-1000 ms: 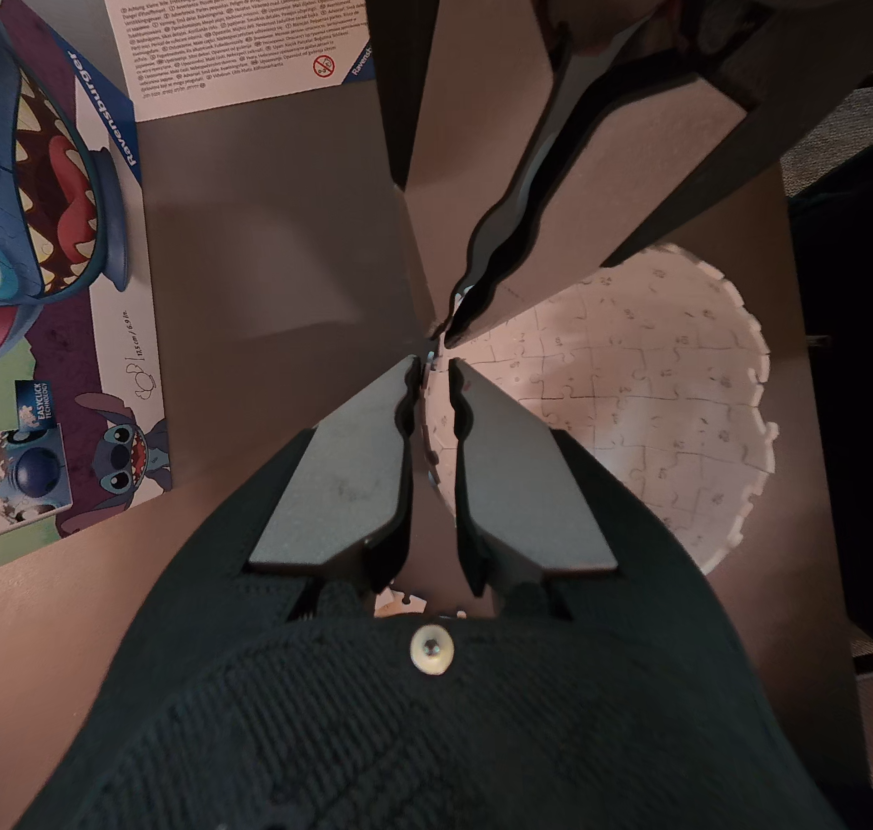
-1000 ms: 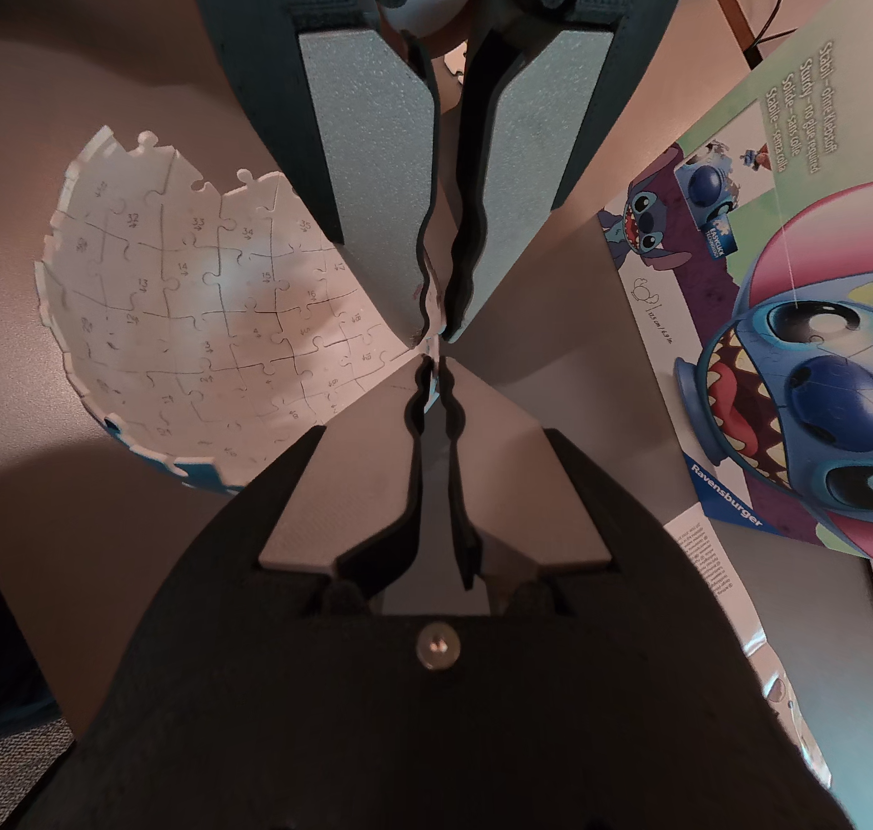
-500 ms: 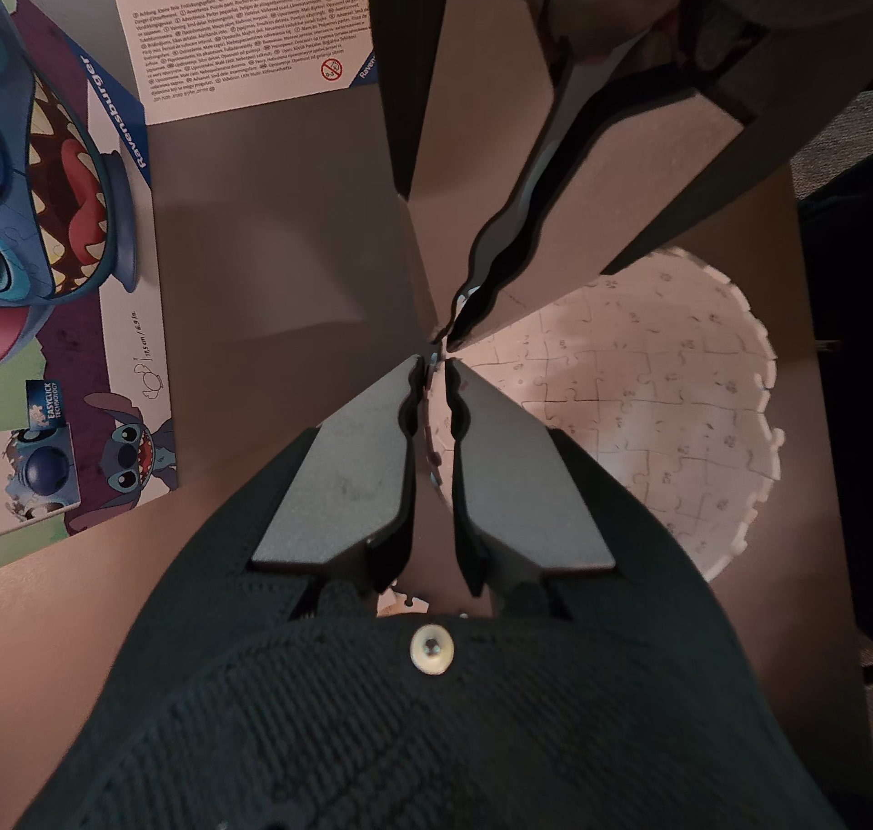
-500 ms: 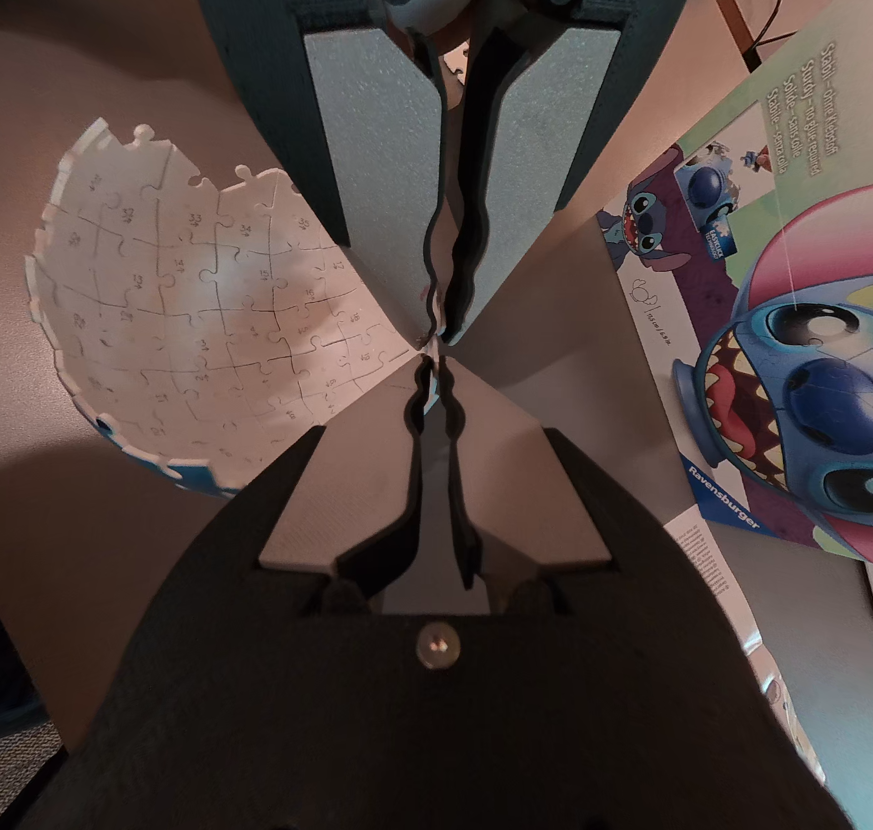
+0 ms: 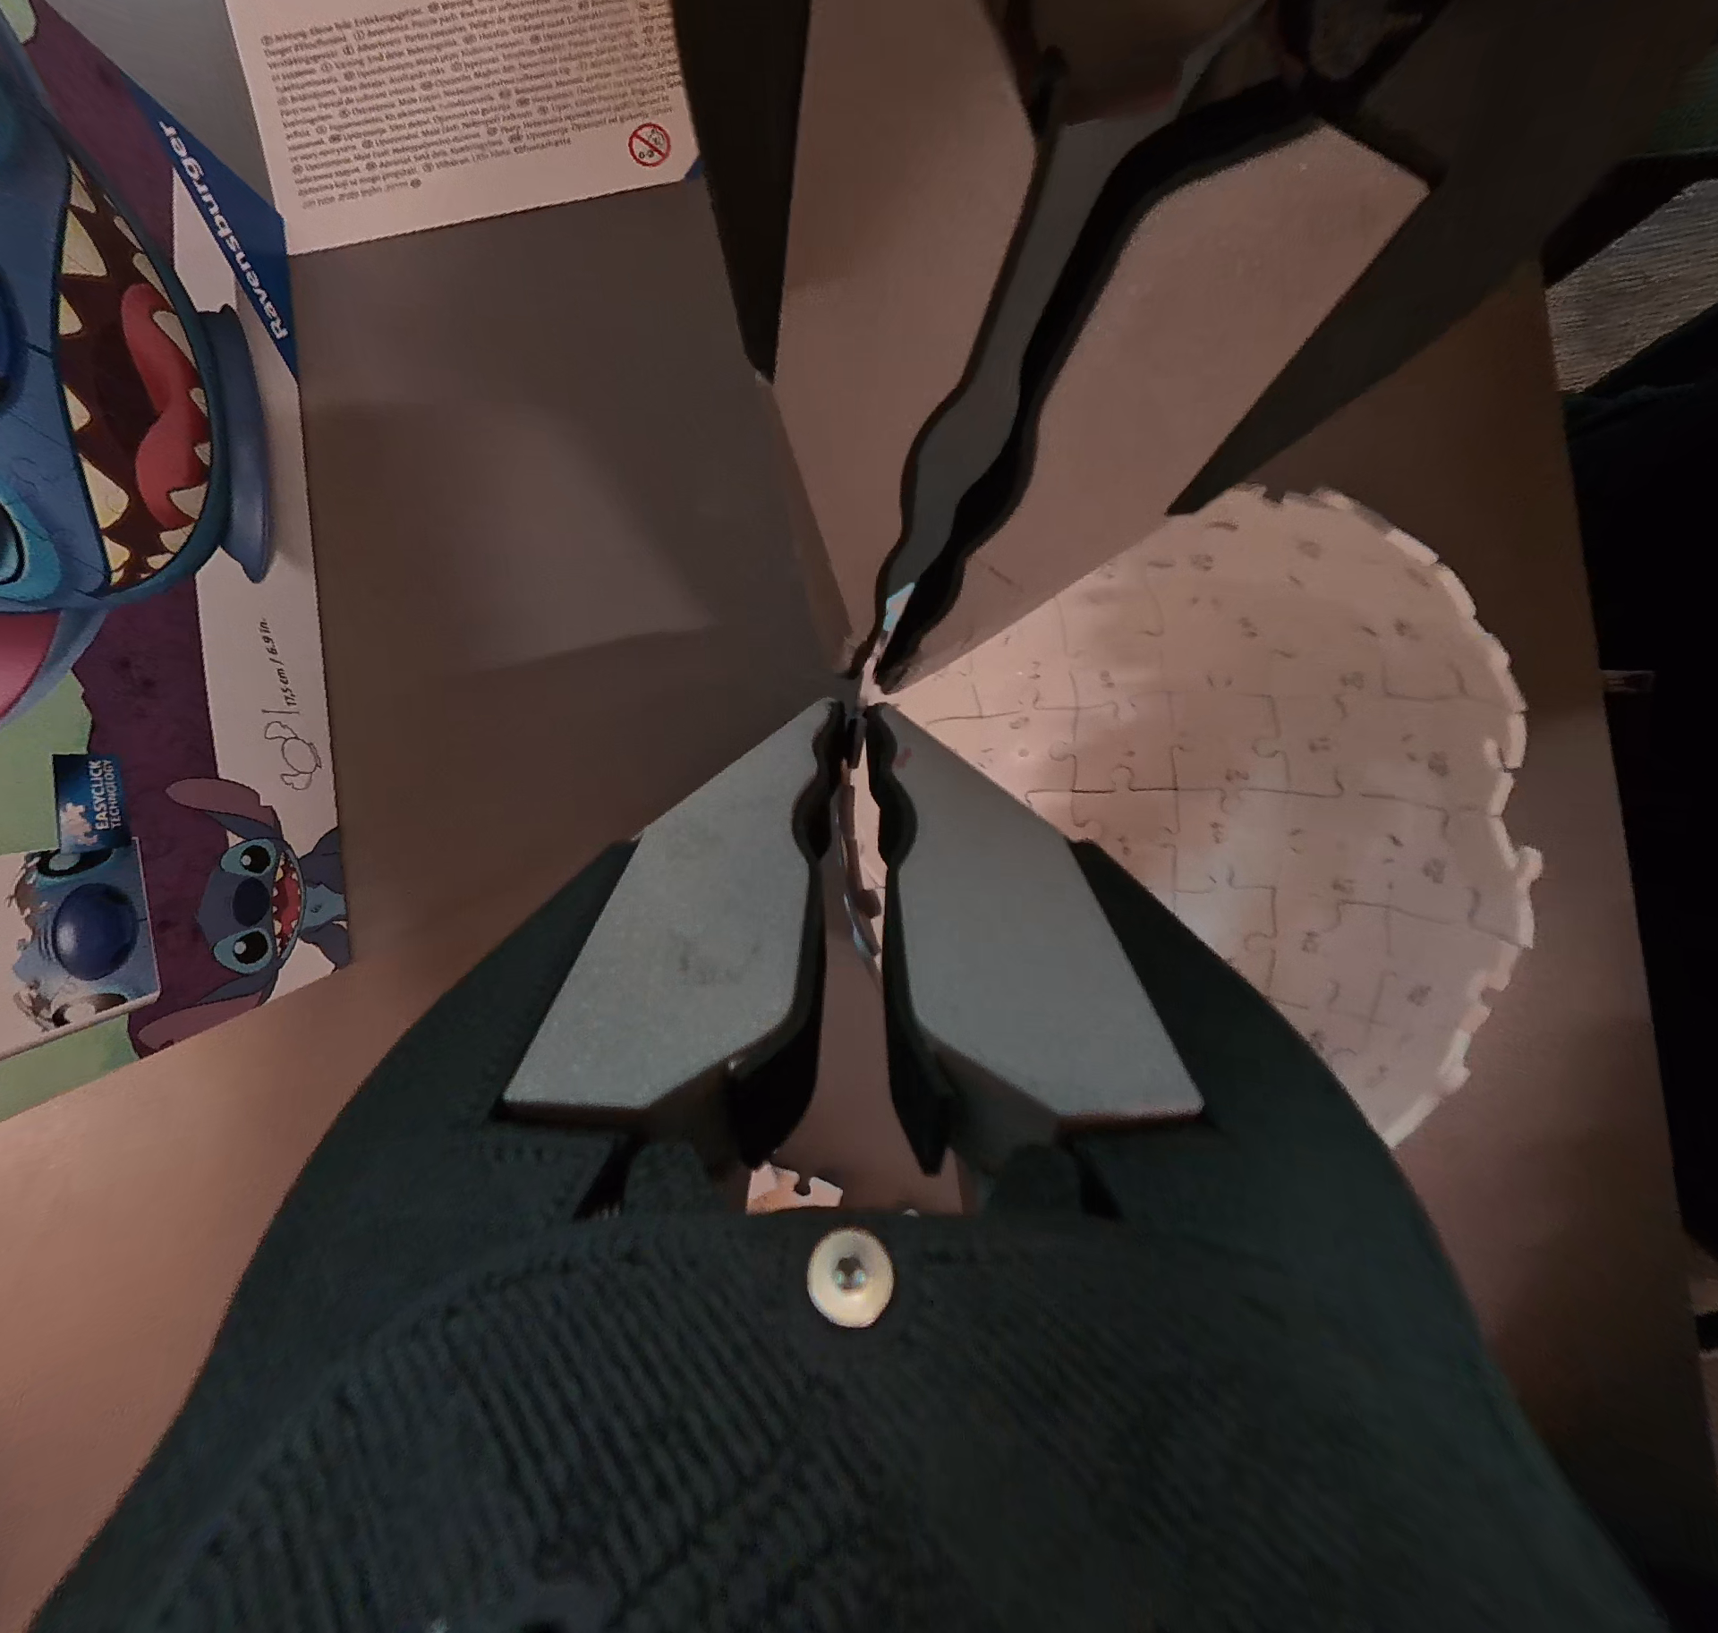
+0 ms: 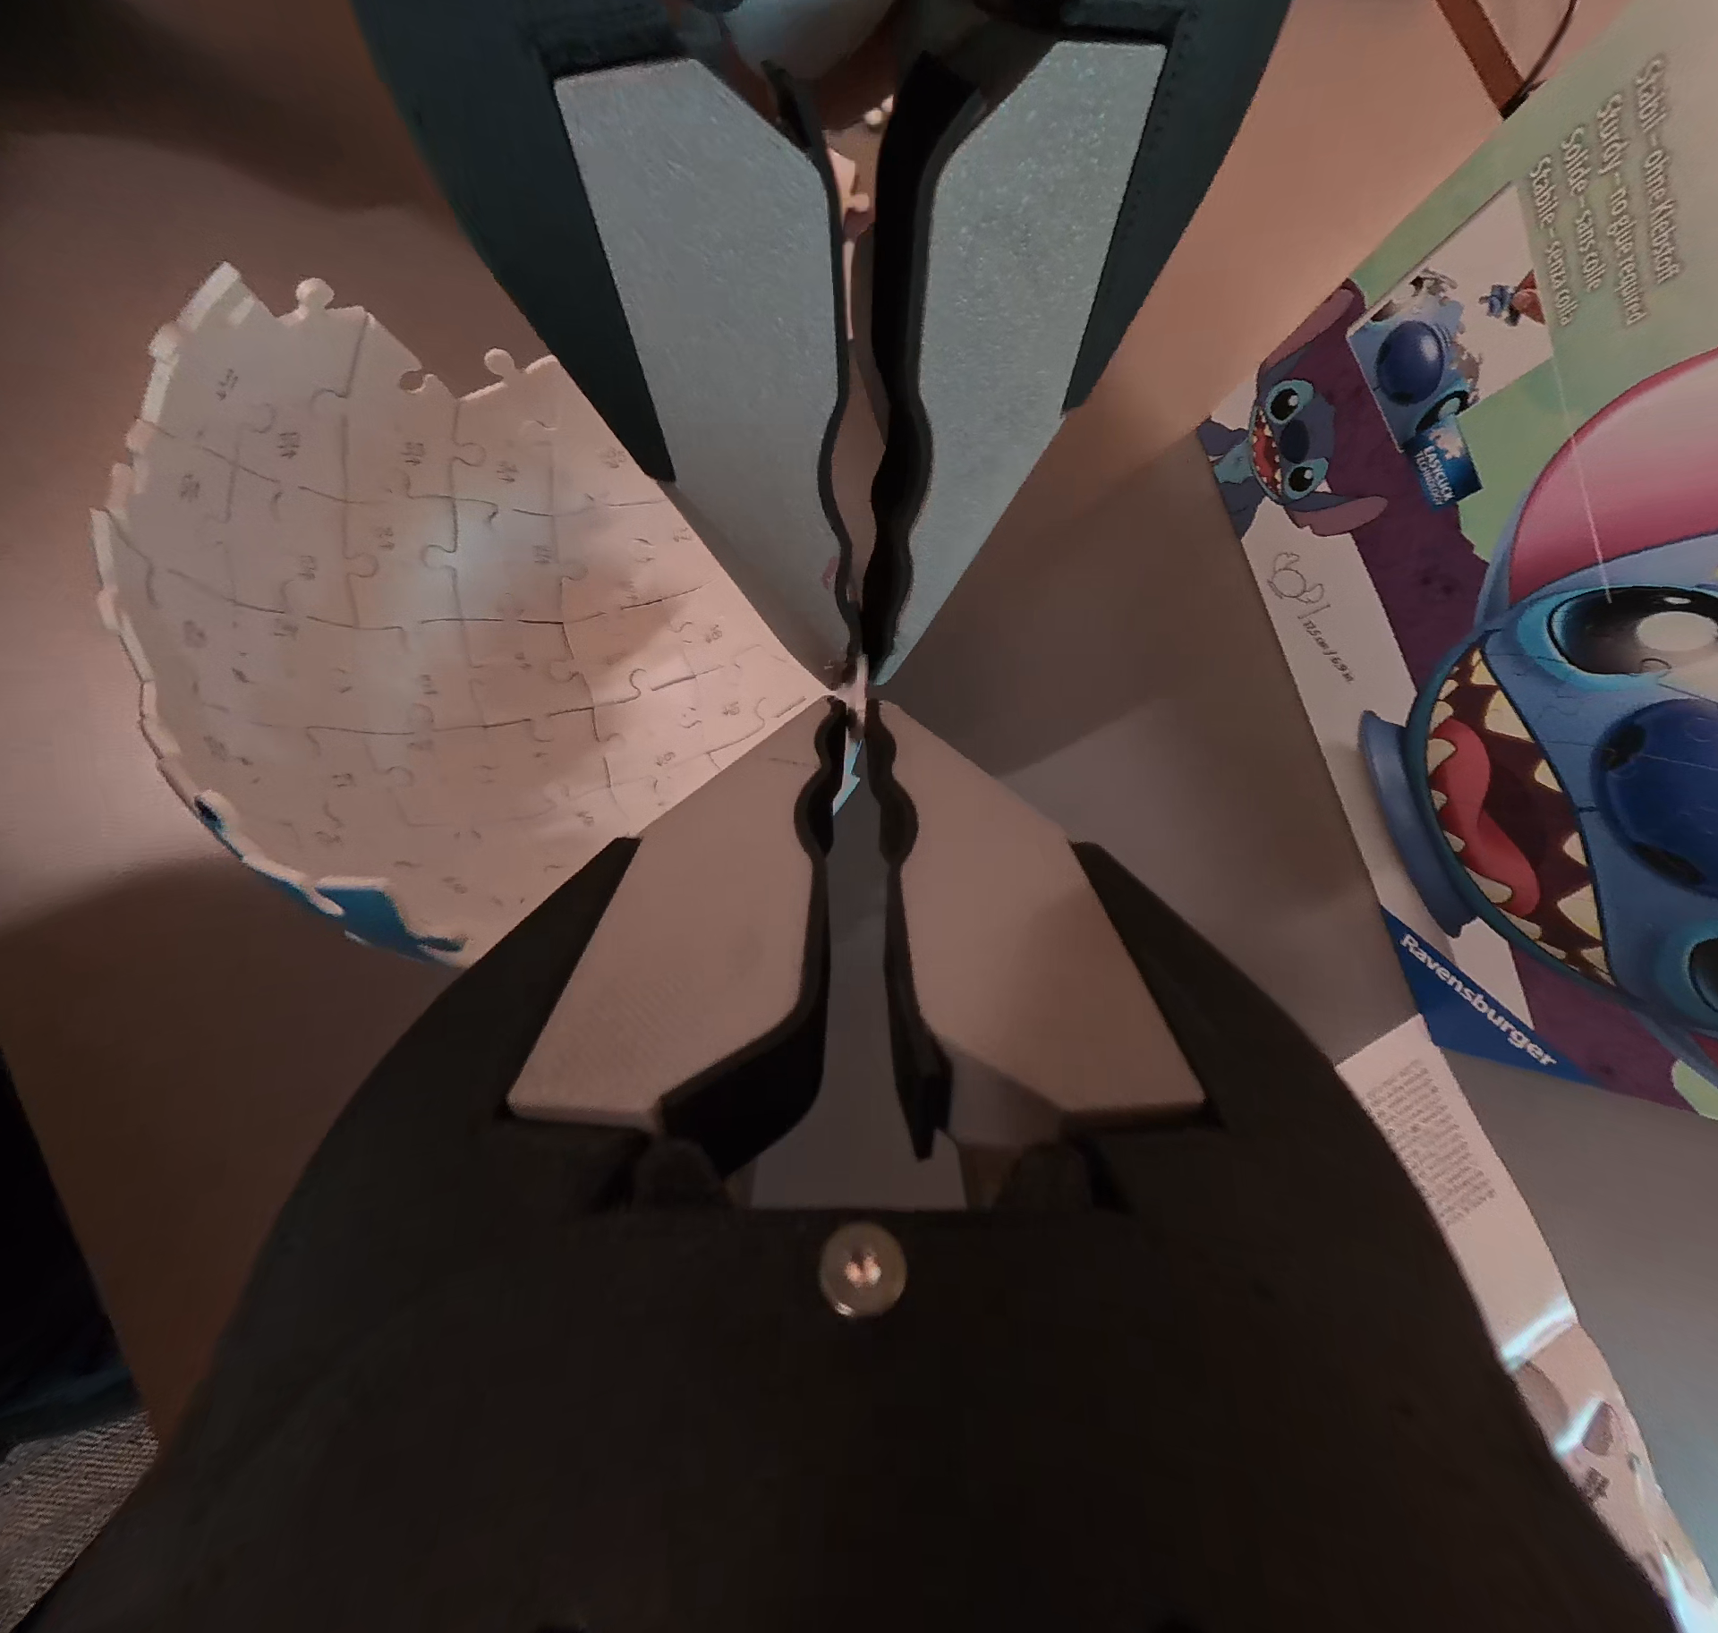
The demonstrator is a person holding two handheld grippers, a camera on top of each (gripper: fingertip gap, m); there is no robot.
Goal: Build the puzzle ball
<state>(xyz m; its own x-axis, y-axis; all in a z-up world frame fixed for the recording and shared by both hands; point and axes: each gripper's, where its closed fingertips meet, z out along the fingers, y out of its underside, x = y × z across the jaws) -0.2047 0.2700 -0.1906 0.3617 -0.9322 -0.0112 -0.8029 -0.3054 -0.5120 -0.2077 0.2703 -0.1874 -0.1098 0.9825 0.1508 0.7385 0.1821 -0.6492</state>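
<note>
The half-built puzzle ball is a white bowl-shaped shell with a jagged rim, resting on the brown table; it also shows in the right wrist view, with blue on its outside. My left gripper is shut on the shell's near rim, seen edge-on between its fingers. My right gripper is shut on a thin puzzle piece at that same rim spot. The two grippers meet tip to tip. Each shows in the other's view: the right gripper and the left gripper. I cannot tell whether the piece is seated.
The puzzle box with a blue cartoon creature lies on the table left of the grippers, with a white printed panel behind it. The box is on the right in the right wrist view. The table edge runs beyond the shell. My two grippers' fingertips are within a few centimetres of each other.
The shell has tilted and turned a little around the gripped spot. The box has slid right in the left wrist view. Both grippers stay shut, tip to tip.
</note>
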